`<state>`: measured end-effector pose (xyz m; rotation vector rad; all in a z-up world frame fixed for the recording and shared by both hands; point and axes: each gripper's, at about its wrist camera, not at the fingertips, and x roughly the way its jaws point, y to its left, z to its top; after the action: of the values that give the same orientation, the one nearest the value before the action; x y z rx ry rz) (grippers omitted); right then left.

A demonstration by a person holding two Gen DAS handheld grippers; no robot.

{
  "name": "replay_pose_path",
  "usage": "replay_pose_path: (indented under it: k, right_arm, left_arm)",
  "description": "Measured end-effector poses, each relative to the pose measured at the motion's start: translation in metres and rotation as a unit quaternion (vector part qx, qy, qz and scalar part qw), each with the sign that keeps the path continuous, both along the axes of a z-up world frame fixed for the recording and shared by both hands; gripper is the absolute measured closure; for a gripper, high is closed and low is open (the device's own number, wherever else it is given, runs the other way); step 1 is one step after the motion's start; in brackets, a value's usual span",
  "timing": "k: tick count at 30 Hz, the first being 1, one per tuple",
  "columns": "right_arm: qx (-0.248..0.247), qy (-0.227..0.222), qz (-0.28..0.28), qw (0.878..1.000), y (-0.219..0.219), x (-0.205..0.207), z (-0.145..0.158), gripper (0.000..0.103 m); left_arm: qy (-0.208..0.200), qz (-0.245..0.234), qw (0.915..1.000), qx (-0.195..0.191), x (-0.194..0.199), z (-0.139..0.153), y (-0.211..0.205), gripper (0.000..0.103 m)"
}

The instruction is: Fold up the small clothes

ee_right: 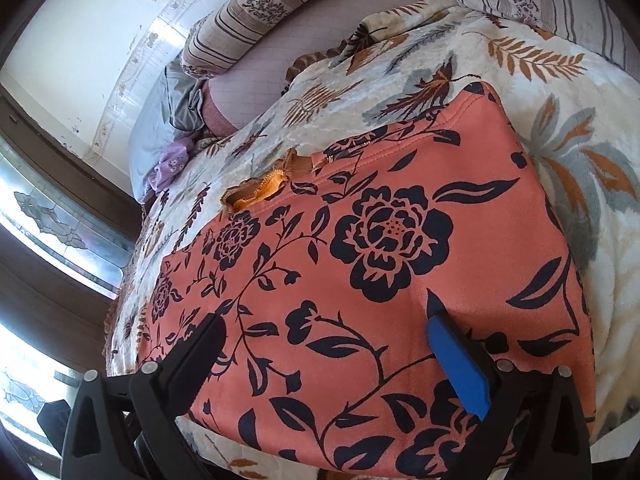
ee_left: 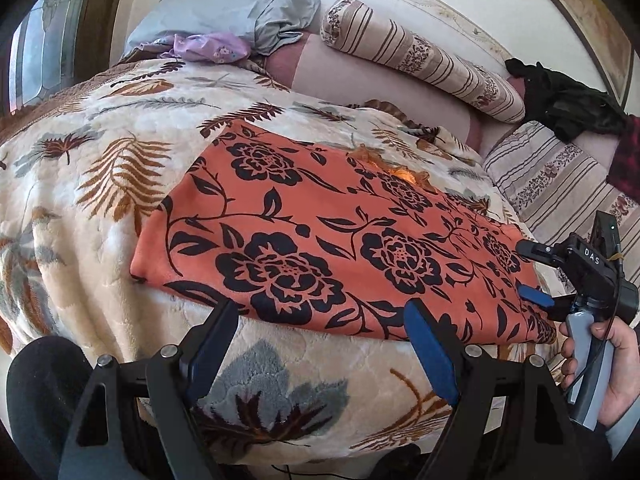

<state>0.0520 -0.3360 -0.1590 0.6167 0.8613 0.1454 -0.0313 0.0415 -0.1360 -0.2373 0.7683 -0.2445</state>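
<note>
An orange garment with black flowers [ee_left: 320, 236] lies flat on a cream leaf-patterned blanket [ee_left: 100, 184]. It also fills the right wrist view [ee_right: 380, 264], with a ruffled waistband [ee_right: 260, 184] at its far edge. My left gripper [ee_left: 320, 320] is open and empty, just short of the garment's near edge. My right gripper [ee_right: 324, 328] is open over the garment's near part, holding nothing. It also shows in the left wrist view [ee_left: 528, 272] at the garment's right end, held by a hand.
A grey pillow [ee_left: 224, 12] and a purple cloth [ee_left: 208, 46] lie at the bed's head. A striped bolster [ee_left: 420, 56] and dark clothes [ee_left: 568, 100] lie at the far right. A window [ee_right: 48, 216] stands beside the bed.
</note>
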Motion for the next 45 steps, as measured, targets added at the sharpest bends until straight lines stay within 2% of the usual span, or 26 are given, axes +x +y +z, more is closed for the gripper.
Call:
replay_pose_path:
  k: [3, 5, 8, 13, 17, 23, 30, 32, 34, 36, 38, 40, 44, 45]
  right_arm:
    - [-0.005, -0.063, -0.049, 0.997, -0.006, -0.031, 0.027, 0.001]
    - [0.033, -0.09, -0.089, 0.991, -0.015, -0.062, 0.032, 0.001]
    - [0.08, -0.088, -0.1, 0.988, -0.026, -0.097, 0.017, 0.001]
    - [0.173, -0.058, -0.153, 0.971, -0.067, -0.132, -0.027, 0.001]
    - [0.215, -0.052, -0.171, 0.96, -0.093, -0.137, -0.044, 0.001]
    - [0.262, -0.036, -0.144, 0.954, -0.1, -0.124, -0.058, 0.002]
    - [0.274, -0.03, -0.133, 0.952, -0.094, -0.106, -0.054, 0.003]
    - [0.277, -0.033, -0.131, 0.951, -0.095, -0.104, -0.049, 0.012]
    - [0.271, -0.035, -0.131, 0.953, -0.095, -0.103, -0.043, 0.014]
    - [0.268, -0.028, -0.129, 0.954, -0.093, -0.097, -0.046, 0.014]
    - [0.266, -0.014, -0.131, 0.955, -0.09, -0.089, -0.055, 0.014]
    - [0.263, -0.019, -0.134, 0.955, -0.089, -0.086, -0.052, 0.015]
    - [0.232, -0.023, -0.131, 0.964, -0.086, -0.077, -0.047, 0.015]
    - [0.23, -0.019, -0.134, 0.964, -0.087, -0.075, -0.05, 0.02]
  left_arm:
    - [-0.002, 0.006, 1.0, 0.002, 0.001, 0.001, -0.002, 0.018]
    - [-0.006, 0.013, 0.9999, 0.005, 0.004, 0.002, -0.003, 0.018]
    - [-0.012, 0.027, 0.9994, 0.018, 0.007, 0.002, -0.008, 0.018]
    - [-0.015, 0.029, 0.9976, 0.061, 0.007, -0.001, -0.023, 0.018]
    - [-0.02, 0.021, 0.9954, 0.091, 0.012, 0.007, -0.04, 0.018]
    - [-0.026, 0.004, 0.9918, 0.125, 0.027, 0.015, -0.073, 0.018]
    - [-0.031, 0.006, 0.9902, 0.136, 0.044, 0.025, -0.086, 0.018]
    - [-0.036, 0.013, 0.9914, 0.125, 0.044, 0.031, -0.08, 0.018]
    - [-0.046, 0.023, 0.9918, 0.117, 0.042, 0.036, -0.072, 0.018]
    - [-0.048, 0.029, 0.9916, 0.116, 0.044, 0.035, -0.066, 0.018]
    - [-0.032, 0.028, 0.9916, 0.122, 0.05, 0.027, -0.061, 0.018]
    - [-0.017, 0.03, 0.992, 0.121, 0.053, 0.023, -0.055, 0.018]
    - [-0.036, 0.035, 0.9928, 0.109, 0.052, 0.024, -0.047, 0.018]
    - [-0.032, 0.032, 0.9925, 0.114, 0.055, 0.022, -0.048, 0.018]
